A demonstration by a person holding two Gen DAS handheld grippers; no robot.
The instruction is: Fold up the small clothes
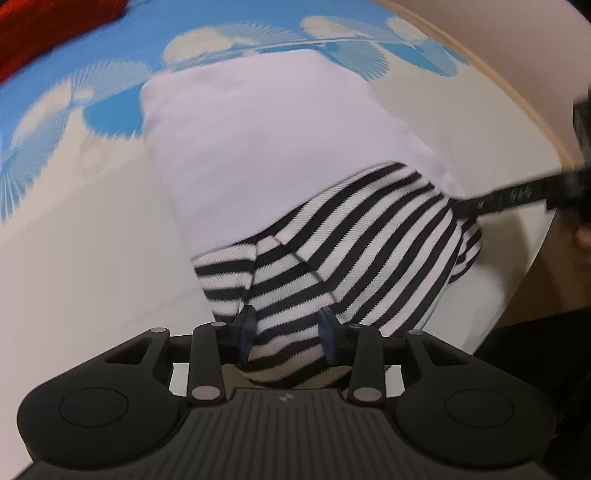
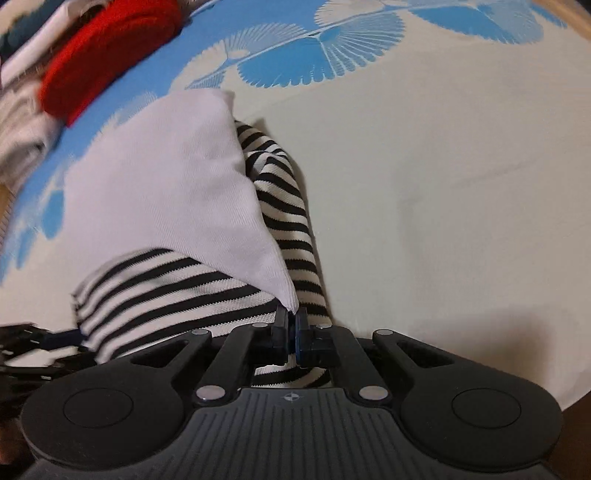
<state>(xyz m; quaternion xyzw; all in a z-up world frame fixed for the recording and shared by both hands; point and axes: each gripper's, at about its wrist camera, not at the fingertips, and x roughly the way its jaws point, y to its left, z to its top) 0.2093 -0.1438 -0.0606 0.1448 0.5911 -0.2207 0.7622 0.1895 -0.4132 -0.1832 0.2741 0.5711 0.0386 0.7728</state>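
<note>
Left wrist view. The left gripper (image 1: 289, 334) points steeply down over the black-and-white striped knit garment with a plain white panel (image 1: 280, 177), which lies on the cream tablecloth printed with blue fan-shaped leaves (image 1: 74, 229). Its jaws stand partly apart with striped cloth between them; the blue pads (image 1: 246, 332) sit at the edges of the fabric, and whether they press on it cannot be told. Judged, this hand is steadying or letting go of the near hem so the fold line stays put. At the right edge, the right gripper (image 1: 491, 201) reaches in and meets the garment's far corner. A red cloth (image 1: 40, 29) lies at the top left corner. The picture is blurred by motion. The only marking is a small lightning-bolt emblem on the gripper body; no lettering reads.

Right wrist view. The right gripper (image 2: 291, 330) has its jaws closed tight on the pointed corner of the white panel, striped knit beneath. Judged, the corner is pinched to draw the panel over and form a fold; the garment is only partly folded. A red knitted item (image 2: 107, 51) on a heap of other clothes (image 2: 22, 122) waits at the top left. A compass-like emblem is the sole mark.
</note>
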